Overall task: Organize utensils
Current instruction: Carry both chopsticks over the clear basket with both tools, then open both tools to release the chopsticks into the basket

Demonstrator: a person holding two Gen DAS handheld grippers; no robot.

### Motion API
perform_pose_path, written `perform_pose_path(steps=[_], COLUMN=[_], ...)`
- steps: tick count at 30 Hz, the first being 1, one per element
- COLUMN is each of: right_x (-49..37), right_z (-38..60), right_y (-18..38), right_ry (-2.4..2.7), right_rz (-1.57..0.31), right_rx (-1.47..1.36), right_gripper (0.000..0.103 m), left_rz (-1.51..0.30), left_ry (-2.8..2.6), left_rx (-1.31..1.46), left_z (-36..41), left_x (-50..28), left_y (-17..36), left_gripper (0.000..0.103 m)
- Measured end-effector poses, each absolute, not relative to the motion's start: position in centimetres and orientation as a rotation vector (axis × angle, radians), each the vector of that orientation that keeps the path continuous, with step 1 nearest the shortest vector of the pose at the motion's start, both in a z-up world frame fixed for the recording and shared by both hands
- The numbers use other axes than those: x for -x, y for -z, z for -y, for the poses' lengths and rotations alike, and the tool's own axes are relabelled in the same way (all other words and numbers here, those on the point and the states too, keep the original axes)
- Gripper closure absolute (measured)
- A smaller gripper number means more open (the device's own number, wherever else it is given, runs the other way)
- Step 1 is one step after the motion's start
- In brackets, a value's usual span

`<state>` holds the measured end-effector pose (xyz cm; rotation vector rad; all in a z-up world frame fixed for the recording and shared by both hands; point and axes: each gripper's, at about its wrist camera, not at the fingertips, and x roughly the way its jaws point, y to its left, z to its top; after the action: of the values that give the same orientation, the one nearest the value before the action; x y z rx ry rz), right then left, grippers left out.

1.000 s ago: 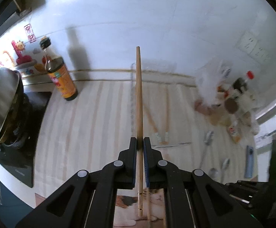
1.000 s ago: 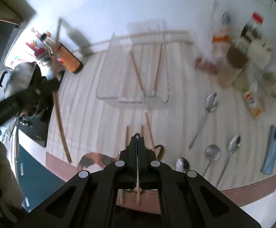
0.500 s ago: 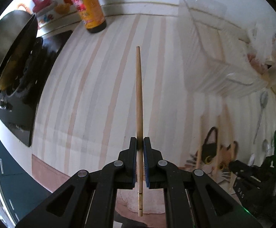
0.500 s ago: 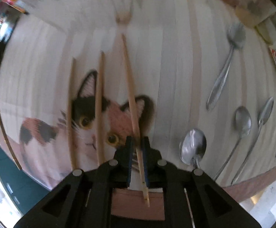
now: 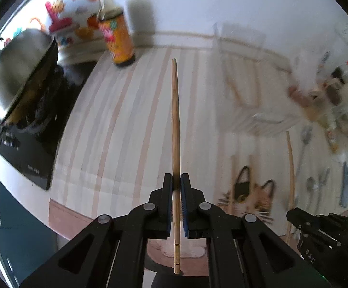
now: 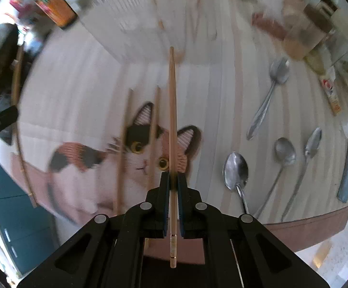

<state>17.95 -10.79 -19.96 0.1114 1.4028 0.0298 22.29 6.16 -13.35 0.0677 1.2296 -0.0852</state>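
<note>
Between the blue pads of the left claw (image 5: pixel 176 187) stands a wooden chopstick (image 5: pixel 175 129), pinched tight near its butt end, its long axis running straight ahead along the fingers with the tip aimed at the back of the bench (image 5: pixel 107 124). The right claw (image 6: pixel 173 184) carries a second chopstick (image 6: pixel 172 110) in the same fashion; its jaws are closing on the shaft, which lies between the pads, and the free end reaches toward the near wall of the clear plastic tray (image 6: pixel 150 45).

Two more chopsticks (image 6: pixel 153 129) lie loose on the cat-print mat (image 6: pixel 78 158), just left of the right claw and roughly parallel to the stick it carries. Four spoons (image 6: pixel 265 100) lie on the bench to its right, well apart from the tray. Two chopsticks already rest inside the tray.

Relation governing the coming move: the tray lies ahead of the right claw, almost in line with its stick, so that stick is already close to parallel with those inside. From the left claw the tray (image 5: pixel 250 84) lies ahead and well to the right, so that hand appears the farther of the two and must swing rightward to align its stick. A dark sauce bottle (image 5: pixel 117 40) stands at the back, to the left of the tray and clear of either path.

Blur softens the tray's rim in both views; its exact edge cannot be fixed.
</note>
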Motion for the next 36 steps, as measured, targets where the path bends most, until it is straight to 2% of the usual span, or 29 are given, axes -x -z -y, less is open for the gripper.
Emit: perform_pose_path(steps=[5, 8, 12, 21, 27, 30, 33, 35, 36], right_x=[-17.3, -20.0, -25.5, -37.5, -42.3, -42.8, -41.7, -40.9, -40.4], right_z=[12.9, 14.6, 16.6, 17.7, 18.2, 18.8, 19.5, 19.7, 20.1], right_y=[13.1, 10.7, 10.1, 13.2, 17.2, 18.5, 18.2, 17.7, 17.4], right_ry=[-0.076, -0.095, -0.091, -0.065, -0.059, -0.037, -0.018, -0.005, 0.002], right_rz=[-1.300, -1.242, -1.197, -1.261, -1.357, -1.375, -1.354, -1.338, -1.327], right_rx=[-0.198, -0.288, -0.376, -0.419, -0.409, -0.416, -0.414, -0.394, -0.386], right_gripper=[0.097, 0.097, 0.097, 0.097, 0.096, 0.094, 0.077, 0.076, 0.074], left_rz=[-1.189, -1.202, -1.242, -1.398, -1.482, -1.449, -1.383, -1.324, -1.300], left_ry=[0.204, 0.279, 0.365, 0.400, 0.357, 0.315, 0.268, 0.222, 0.204], left_rx=[-0.033, 0.034, 0.112, 0.144, 0.082, 0.040, -0.015, -0.042, -0.055], left_z=[-4.2, -3.1, -0.8, 3.4, 4.1, 3.8, 3.1, 2.4, 2.2], left_x=[-24.1, -26.4, -31.6, -42.4, -44.8, -44.5, -43.6, -42.3, -41.9], left_y=[8.9, 7.6, 7.2, 11.2, 13.9, 13.5, 12.4, 11.4, 11.1], left_gripper=[0.099, 0.099, 0.099, 0.099, 0.097, 0.096, 0.073, 0.050, 0.047])
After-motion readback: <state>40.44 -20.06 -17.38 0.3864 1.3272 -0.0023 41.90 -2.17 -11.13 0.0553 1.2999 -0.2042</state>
